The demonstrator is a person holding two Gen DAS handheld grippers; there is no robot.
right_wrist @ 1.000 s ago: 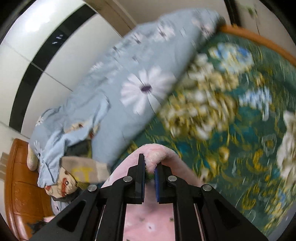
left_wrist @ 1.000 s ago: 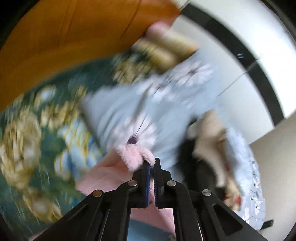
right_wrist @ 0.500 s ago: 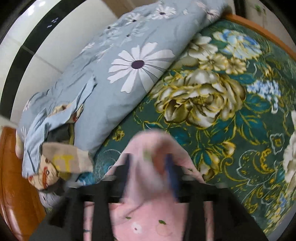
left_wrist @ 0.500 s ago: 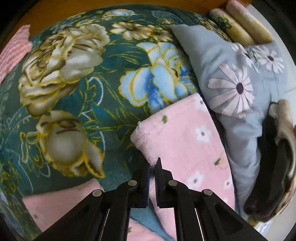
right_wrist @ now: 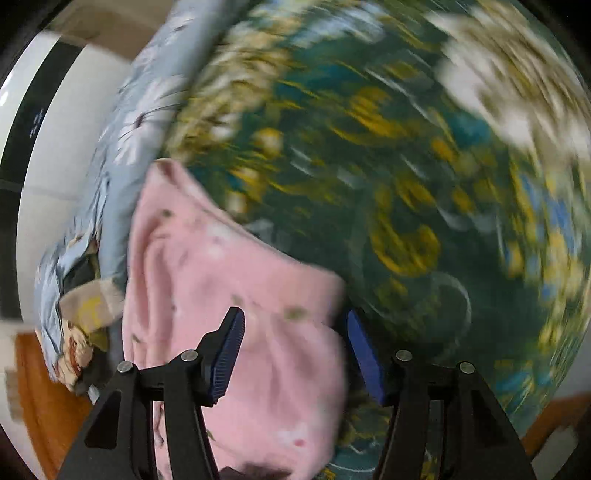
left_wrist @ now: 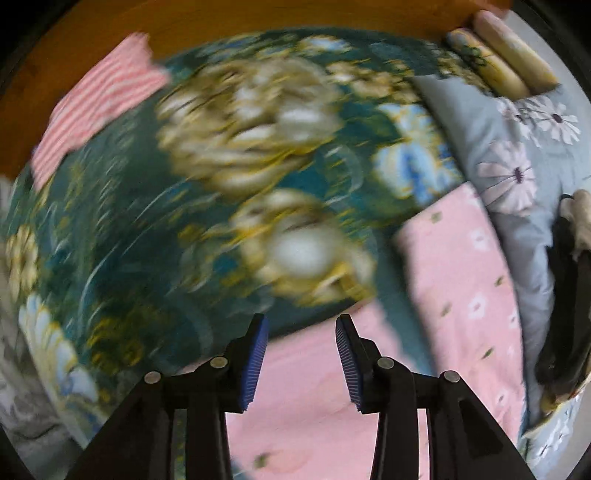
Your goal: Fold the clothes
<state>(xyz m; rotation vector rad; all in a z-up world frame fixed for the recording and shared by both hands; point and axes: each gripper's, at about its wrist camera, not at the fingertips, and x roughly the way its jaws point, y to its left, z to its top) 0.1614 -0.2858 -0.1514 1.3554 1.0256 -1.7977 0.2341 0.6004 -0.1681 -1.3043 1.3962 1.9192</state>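
Note:
A pink fleece garment with small flowers (left_wrist: 461,277) lies on the green floral bedspread (left_wrist: 147,240). One part runs along the right and another spreads under my left gripper (left_wrist: 301,325). That gripper's jaws are opening, and nothing is pinched between the blue pads. In the right wrist view the same pink garment (right_wrist: 221,258) lies rumpled below my right gripper (right_wrist: 294,317). Its jaws stand wide, the cloth shows in the gap, and the pads do not press on it. Both views are blurred by motion.
A pink-and-white striped cloth (left_wrist: 99,96) lies at the far left by the wooden bed frame (left_wrist: 258,18). A blue-grey daisy quilt (left_wrist: 517,166), beige pillows (left_wrist: 509,48) and dark clothes (left_wrist: 565,314) line the right. A cartoon-print garment (right_wrist: 85,314) sits beside the quilt (right_wrist: 125,129).
Both grippers came down onto the bed and let go of the pink garment. Their jaws went from shut on its edge to apart, and the cloth now lies on the bedspread.

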